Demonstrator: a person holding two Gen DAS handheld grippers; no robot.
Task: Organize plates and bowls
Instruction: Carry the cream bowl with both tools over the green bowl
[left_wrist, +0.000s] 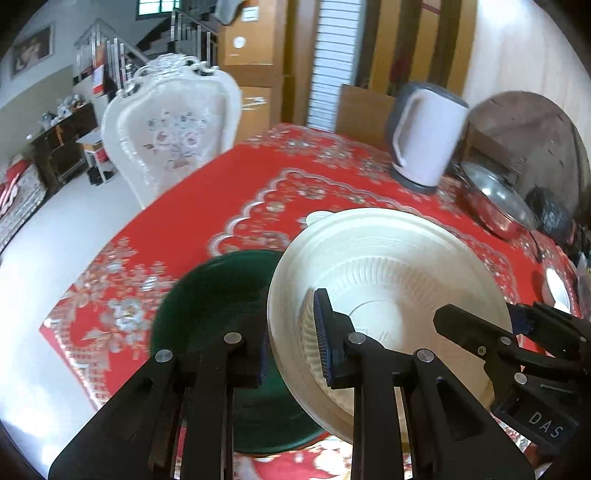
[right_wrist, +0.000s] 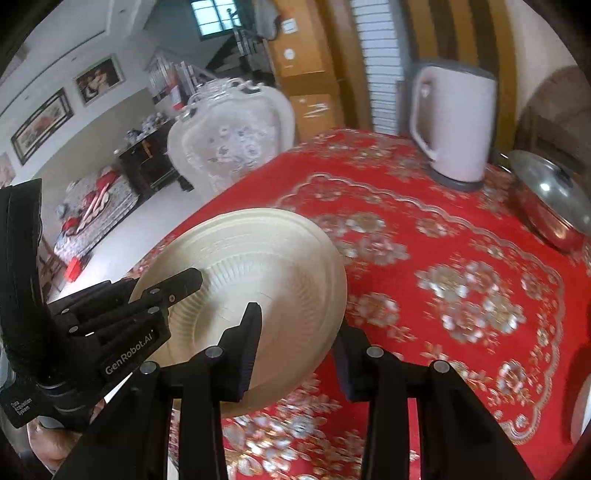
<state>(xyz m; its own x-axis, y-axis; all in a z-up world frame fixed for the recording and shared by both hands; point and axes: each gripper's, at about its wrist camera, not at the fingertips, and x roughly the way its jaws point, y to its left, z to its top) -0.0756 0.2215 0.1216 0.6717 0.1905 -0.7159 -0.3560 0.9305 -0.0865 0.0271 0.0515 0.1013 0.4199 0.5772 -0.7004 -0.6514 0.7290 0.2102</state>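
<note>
Two grippers, one cream plate, carried tilted above the tabletop.

Left gripper (left_wrist: 293, 338): jaws closed on the near-left rim of the cream plate (left_wrist: 399, 258), one finger inside, one beneath. Right gripper (right_wrist: 295, 350): jaws straddle the opposite rim, narrowly parted; firm contact cannot be told. Green plate (left_wrist: 218, 302) lies directly below on the red tablecloth (left_wrist: 207, 221). Kettle (left_wrist: 428, 140) and lidded pot (left_wrist: 495, 199) stand well apart. Risk: uneven pull between grippers could flex or slip the thin rim.
</note>
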